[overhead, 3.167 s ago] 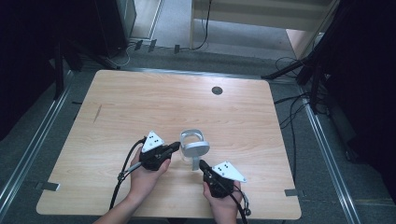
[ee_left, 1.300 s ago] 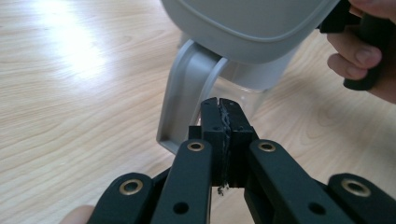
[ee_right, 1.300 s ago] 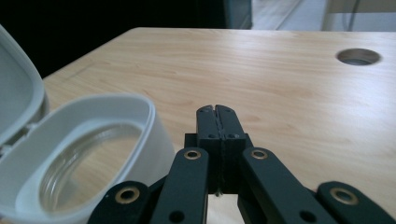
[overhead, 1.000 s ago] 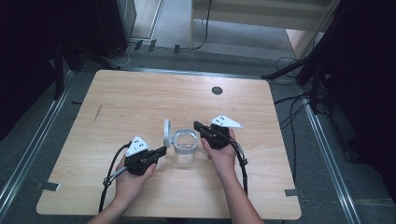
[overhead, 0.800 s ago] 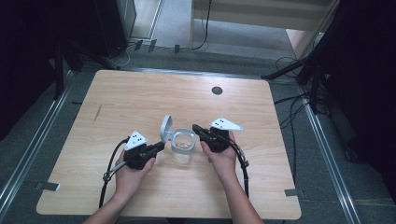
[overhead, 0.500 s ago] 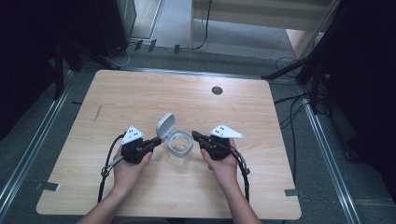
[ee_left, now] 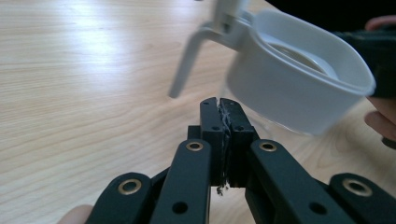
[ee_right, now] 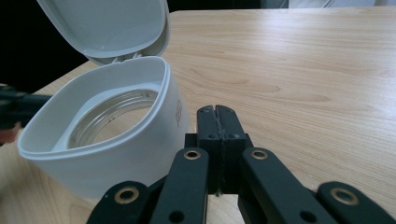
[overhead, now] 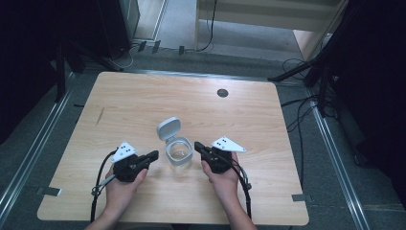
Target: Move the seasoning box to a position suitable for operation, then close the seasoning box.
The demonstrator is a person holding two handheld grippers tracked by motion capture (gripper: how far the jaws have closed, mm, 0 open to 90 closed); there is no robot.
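In the left gripper view the jar (ee_left: pixel 299 88) is blurred, its lid (ee_left: pixel 224 9) cut off at the top edge.

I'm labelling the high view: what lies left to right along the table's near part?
Left gripper → clear jar with its white flip lid open → right gripper.

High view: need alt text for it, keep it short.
A clear jar with a white collar stands on a wooden table, its hinged lid flipped open and leaning back. A person's hands hold the left gripper and right gripper on either side of it, jaws shut and pointing at it.
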